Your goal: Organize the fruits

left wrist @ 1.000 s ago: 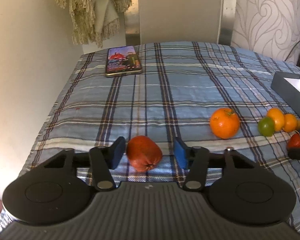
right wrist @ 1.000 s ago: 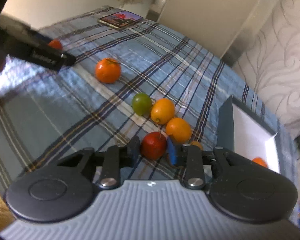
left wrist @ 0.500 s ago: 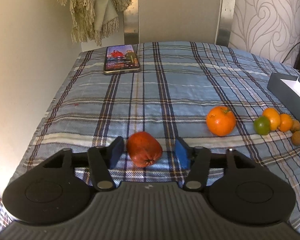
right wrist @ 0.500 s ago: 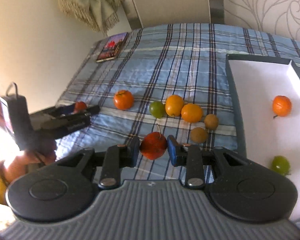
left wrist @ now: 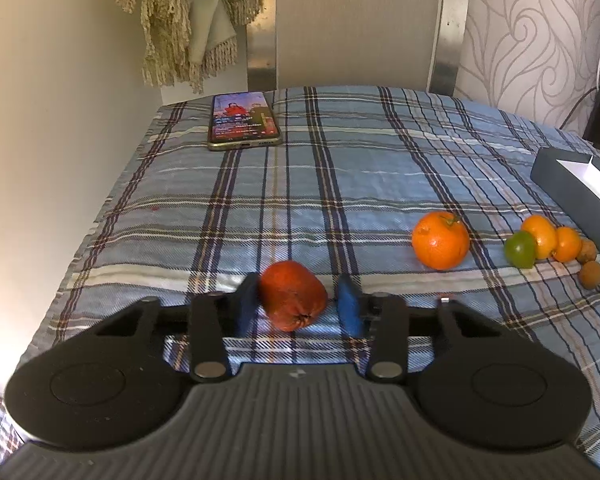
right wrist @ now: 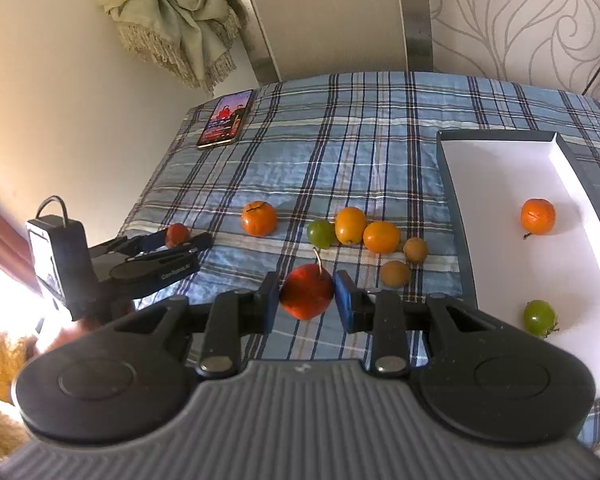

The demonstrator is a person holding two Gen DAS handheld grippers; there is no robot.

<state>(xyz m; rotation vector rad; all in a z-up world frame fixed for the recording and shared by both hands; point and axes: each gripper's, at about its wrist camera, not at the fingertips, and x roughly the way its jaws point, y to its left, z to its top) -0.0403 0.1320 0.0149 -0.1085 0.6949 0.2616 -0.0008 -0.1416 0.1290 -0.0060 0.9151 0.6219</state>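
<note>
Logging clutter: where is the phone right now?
The phone lies flat at the tablecloth's far left corner, below the hanging scarf, apart from all the fruit.

Cream wall; swirl wallpaper; fringed throw.

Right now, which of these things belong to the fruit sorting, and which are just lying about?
Part of the job: red apple in right hand-held gripper; reddish fruit between left hand-held gripper fingers; orange; green fruit; box.

Lying about: phone; fringed scarf.
</note>
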